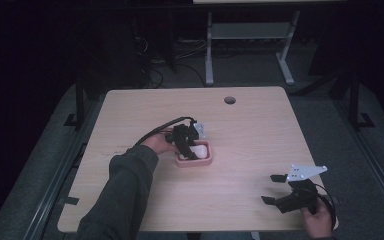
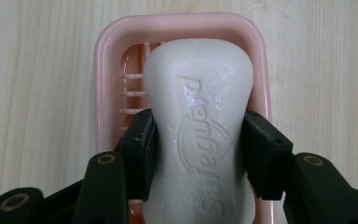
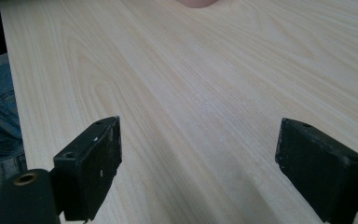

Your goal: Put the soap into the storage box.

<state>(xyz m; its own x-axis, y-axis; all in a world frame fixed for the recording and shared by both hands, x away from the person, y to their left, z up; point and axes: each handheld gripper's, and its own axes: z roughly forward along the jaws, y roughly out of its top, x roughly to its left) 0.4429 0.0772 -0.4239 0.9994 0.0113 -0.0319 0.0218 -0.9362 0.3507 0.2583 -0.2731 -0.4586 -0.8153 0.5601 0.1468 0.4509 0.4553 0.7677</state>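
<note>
My left fingers (image 2: pixel 198 154) clamp the slick, hard soap (image 2: pixel 199 135) at its narrow waist; right fingers (image 3: pixel 223 172) spread, idle.

We see a cream-white soap bar (image 2: pixel 198 130) with an embossed brand name, lying in a glossy pink soap dish (image 2: pixel 109 60) with pink ribs. Both grippers, the left gripper (image 2: pixel 198 149) and the right gripper (image 3: pixel 198 163), have matte black jaws. The table (image 1: pixel 260 135) is pale wood with fine grain lines. A sleeve (image 1: pixel 122 195) is dark grey-green.
</note>
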